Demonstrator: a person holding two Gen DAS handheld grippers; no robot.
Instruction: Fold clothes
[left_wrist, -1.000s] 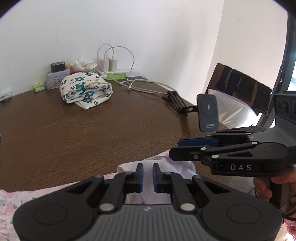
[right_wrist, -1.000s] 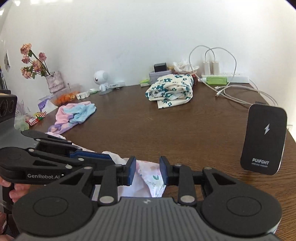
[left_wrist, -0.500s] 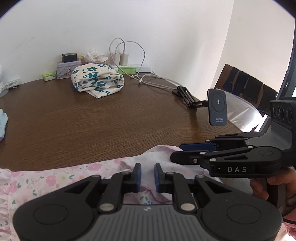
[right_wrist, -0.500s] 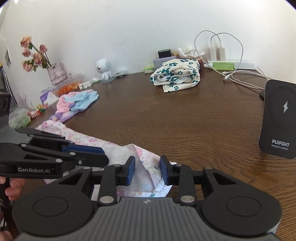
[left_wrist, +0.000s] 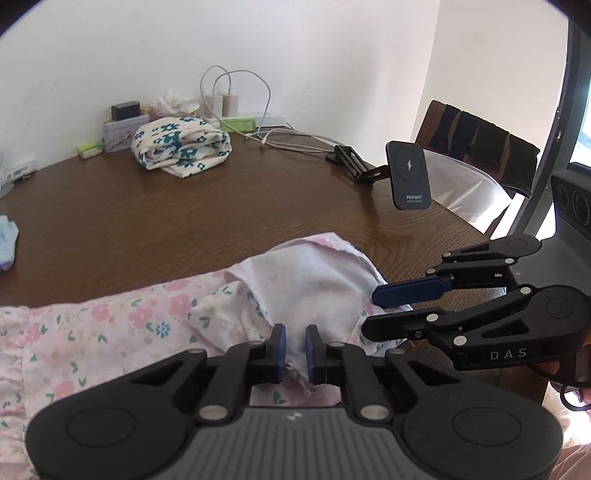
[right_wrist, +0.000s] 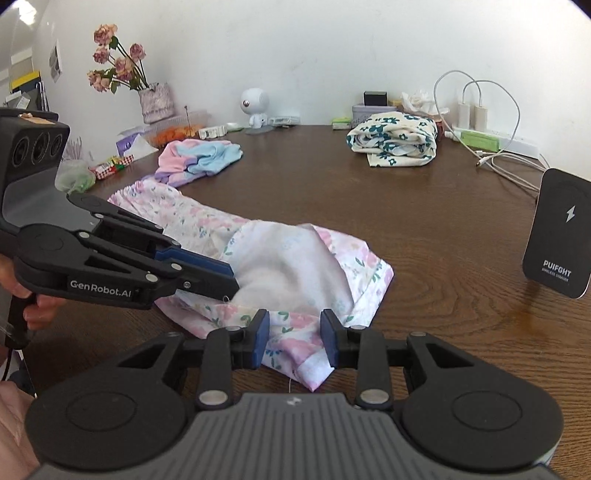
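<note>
A pink floral garment (left_wrist: 147, 317) lies in a long strip on the brown table (left_wrist: 184, 229), its pale inside turned up at the near end (right_wrist: 288, 258). My left gripper (left_wrist: 295, 347) has a fold of this cloth between its blue pads, and its jaws are closing on it. From the right wrist view the left gripper (right_wrist: 231, 278) pinches the fabric's left edge. My right gripper (right_wrist: 294, 338) is shut on a thick folded hem at the garment's near corner. The left wrist view has the right gripper (left_wrist: 373, 310) at the right, with cloth between its fingers.
A folded cream cloth with green flowers (right_wrist: 393, 142) sits at the back. A pink and blue garment (right_wrist: 199, 158) lies at the back left. A black charger stand (right_wrist: 557, 236) rises at the right, with cables (left_wrist: 295, 142) behind it. A flower vase (right_wrist: 155, 103) and a chair (left_wrist: 480, 147) flank the table.
Both grippers have moved forward over the table and a little down, bringing the floral garment with them. Much more of the garment now lies on the tabletop.
</note>
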